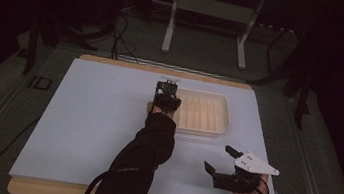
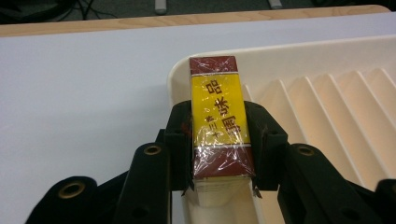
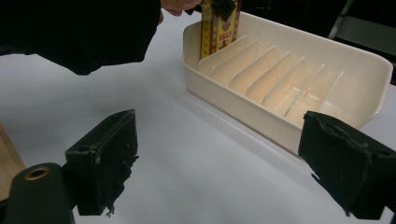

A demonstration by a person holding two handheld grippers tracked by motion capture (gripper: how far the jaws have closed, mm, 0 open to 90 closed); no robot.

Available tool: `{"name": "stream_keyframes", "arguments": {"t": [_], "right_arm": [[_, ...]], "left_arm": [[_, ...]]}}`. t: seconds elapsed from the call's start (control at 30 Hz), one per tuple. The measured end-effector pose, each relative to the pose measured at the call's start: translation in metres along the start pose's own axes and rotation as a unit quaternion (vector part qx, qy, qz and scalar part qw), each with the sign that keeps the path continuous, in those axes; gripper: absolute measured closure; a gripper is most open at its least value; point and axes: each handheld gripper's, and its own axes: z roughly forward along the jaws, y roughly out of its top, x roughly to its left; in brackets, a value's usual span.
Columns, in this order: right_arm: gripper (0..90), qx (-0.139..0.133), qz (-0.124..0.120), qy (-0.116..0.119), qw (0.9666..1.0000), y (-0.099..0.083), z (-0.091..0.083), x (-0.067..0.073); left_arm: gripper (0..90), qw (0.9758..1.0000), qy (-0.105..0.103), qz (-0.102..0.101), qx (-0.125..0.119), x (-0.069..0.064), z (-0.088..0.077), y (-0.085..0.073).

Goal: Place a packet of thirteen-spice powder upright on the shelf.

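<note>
A slim yellow and dark red box (image 2: 217,102) in clear wrap stands on end in the leftmost slot of a cream divided tray (image 2: 327,51). My left gripper (image 2: 218,140) is shut on it, its pads pressed against both long sides. In the high view this gripper (image 1: 167,92) hangs over the tray's (image 1: 225,115) left end. The right gripper view shows the box (image 3: 215,32) upright against the tray's (image 3: 243,109) end wall. My right gripper (image 1: 218,157) rests low at the near right of the mat. It (image 3: 219,149) is open, with nothing between its jaws.
A white mat (image 1: 91,116) covers the wooden tabletop (image 1: 46,190). The tray's other slots (image 3: 280,79) hold nothing. A dark sleeve (image 1: 145,154) crosses the mat's middle. Beyond the table stand a white frame's legs (image 1: 169,31) and some cables (image 1: 120,34) on the floor.
</note>
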Motion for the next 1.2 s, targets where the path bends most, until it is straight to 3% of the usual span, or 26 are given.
{"name": "stream_keyframes", "arguments": {"t": [0.1,0.17,0.2,0.23,0.33,0.4,0.57,0.6,0.7,0.87,0.93,1.1,1.17,1.2], "right_arm": [[11.7,-0.001,0.000,0.001,1.0000,0.000,0.000,0.000],[11.7,-0.001,0.000,0.000,1.0000,0.000,-0.001,0.000],[11.7,-0.001,0.001,0.000,1.0000,0.001,-0.001,0.000],[11.7,-0.001,0.001,0.000,1.0000,0.001,-0.001,0.000],[11.7,0.000,0.001,0.000,1.0000,0.001,-0.001,-0.001],[11.7,0.000,0.001,-0.001,1.0000,0.001,-0.001,0.000],[11.7,-0.001,0.001,-0.001,1.0000,0.001,0.000,0.000],[11.7,-0.001,0.000,-0.001,1.0000,0.001,0.000,0.000],[11.7,-0.001,0.001,-0.002,1.0000,0.001,-0.001,0.000],[11.7,-0.001,0.002,-0.002,1.0000,0.001,0.000,0.000],[11.7,-0.001,0.001,-0.003,1.0000,0.002,-0.001,0.001],[11.7,-0.001,0.002,-0.003,1.0000,0.001,-0.001,0.000],[11.7,0.000,0.003,-0.003,1.0000,0.001,-0.001,0.000],[11.7,0.001,0.003,-0.002,1.0000,0.001,-0.001,0.000]], "left_arm": [[62.5,1.0000,-0.002,0.005,0.004,0.000,0.000,0.001],[54.7,0.9999,-0.010,0.005,0.013,-0.001,0.000,0.002],[43.4,0.9998,-0.002,0.005,0.019,-0.002,-0.001,0.004],[39.7,0.9998,-0.002,0.005,0.019,-0.002,-0.001,0.004],[35.6,0.9995,-0.016,-0.006,0.028,-0.001,-0.004,0.008],[29.2,0.9992,-0.022,-0.003,0.033,-0.002,-0.006,0.009],[24.4,0.9987,-0.037,-0.003,0.036,-0.001,-0.009,0.011],[19.7,0.9976,-0.061,-0.003,0.034,-0.001,-0.012,0.011],[16.2,0.9971,-0.069,-0.002,0.032,0.000,-0.016,0.011],[3.9,0.9938,-0.105,0.007,0.034,0.001,-0.022,0.009],[2.3,0.9944,-0.102,0.017,0.023,0.002,-0.027,0.008],[1.7,0.9921,-0.119,0.040,-0.007,0.011,-0.036,0.004],[1.7,0.9921,-0.119,0.040,-0.007,0.011,-0.036,0.004],[1.7,0.9889,-0.131,0.061,-0.033,0.017,-0.041,-0.002]]}}
